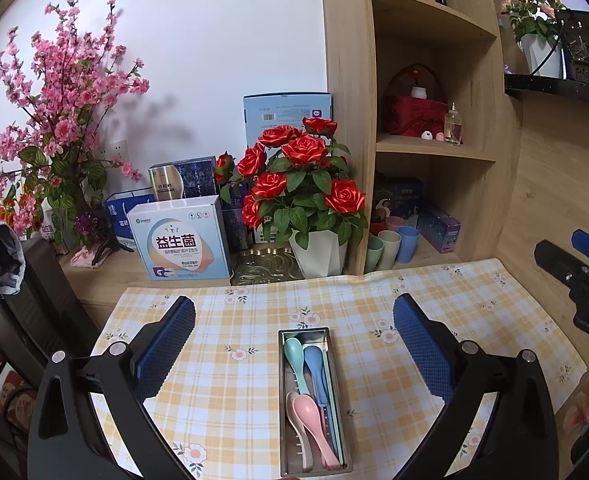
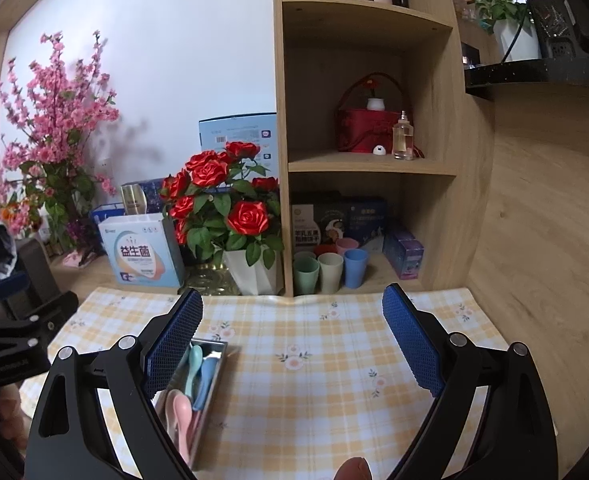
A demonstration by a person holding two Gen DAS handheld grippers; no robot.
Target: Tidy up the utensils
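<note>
A narrow steel tray (image 1: 283,364) lies on the yellow checked tablecloth (image 1: 230,376) and holds a teal spoon (image 1: 294,356), a blue spoon (image 1: 313,364), a pink spoon (image 1: 308,410) and a beige one beside it. My left gripper (image 1: 294,316) is open and empty, above and behind the tray. In the right wrist view the tray (image 2: 220,364) sits at lower left, partly hidden by my left finger. My right gripper (image 2: 292,308) is open and empty, to the right of the tray. It also shows in the left wrist view (image 1: 574,264) at the right edge.
A red rose pot (image 1: 318,248), a white and blue box (image 1: 182,240) and a pink blossom plant (image 1: 54,128) stand behind the cloth. A wooden shelf unit (image 2: 366,164) holds coloured cups (image 2: 330,268), boxes and a red basket. A wooden wall panel (image 2: 542,240) stands on the right.
</note>
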